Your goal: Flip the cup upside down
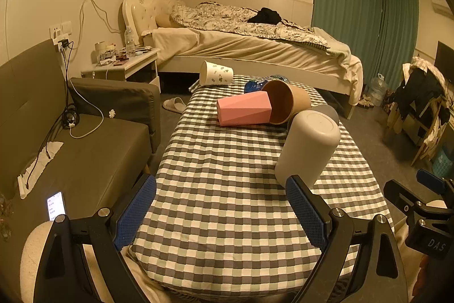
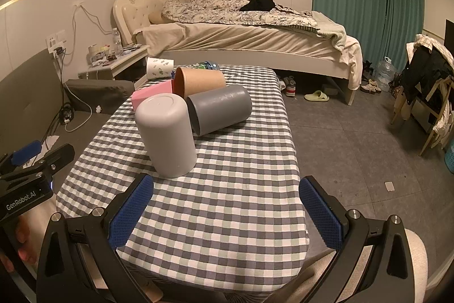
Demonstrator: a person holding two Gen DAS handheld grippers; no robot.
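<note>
- The left gripper [image 1: 221,213] hovers over the near end of the checkered tablecloth [image 1: 227,189], its 2 blue-padded jaws spread wide with nothing between them.
- The right gripper [image 2: 227,213] hovers beside it, jaws also wide apart and holding nothing.
- The light grey cup [image 2: 167,135] stands upside down on the cloth, flat base up, just ahead of the right gripper's left jaw and not touching it.
- From the left wrist view that same light grey cup [image 1: 309,145] sits just beyond the tip of the left gripper's right jaw, outside the gap.
- A dark grey cup [image 2: 220,108] lies on its side just behind the light one, ahead of the right gripper's gap, open mouth facing left.
- Further ahead, a brown cup [image 2: 198,81] lies on its side, mouth toward the grippers, against a pink faceted cup [image 1: 244,108] that also lies flat.
- A white patterned cup [image 1: 215,74] lies on its side at the far edge of the cloth, well apart from both grippers.
- A crushed plastic bottle [image 2: 205,65] lies behind the brown cup.
</note>
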